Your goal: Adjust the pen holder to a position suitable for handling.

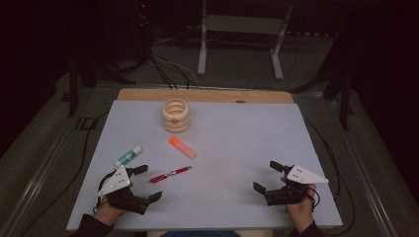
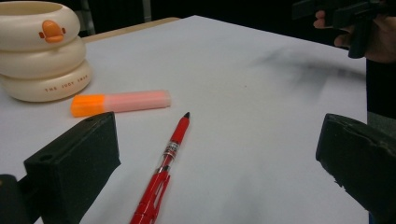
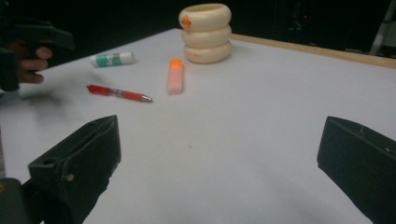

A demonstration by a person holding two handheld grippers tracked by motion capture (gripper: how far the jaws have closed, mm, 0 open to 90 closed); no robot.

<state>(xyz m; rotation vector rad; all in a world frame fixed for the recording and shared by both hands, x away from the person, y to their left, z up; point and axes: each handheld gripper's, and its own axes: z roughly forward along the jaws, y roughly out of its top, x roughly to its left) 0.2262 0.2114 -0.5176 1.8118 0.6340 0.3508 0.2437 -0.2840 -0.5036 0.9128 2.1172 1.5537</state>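
The left tool (image 1: 147,183) rested at the near left of the desk (image 1: 237,148) with its jaws wide apart and nothing between them. The red pen (image 1: 170,174) lay flat on the desk just beyond those jaws, pointing toward the orange marker (image 1: 182,147). The right tool (image 1: 268,176) sat well apart at the near right, its jaws spread and empty too.

Overhead and low claw views share the pen (image 1: 170,174).
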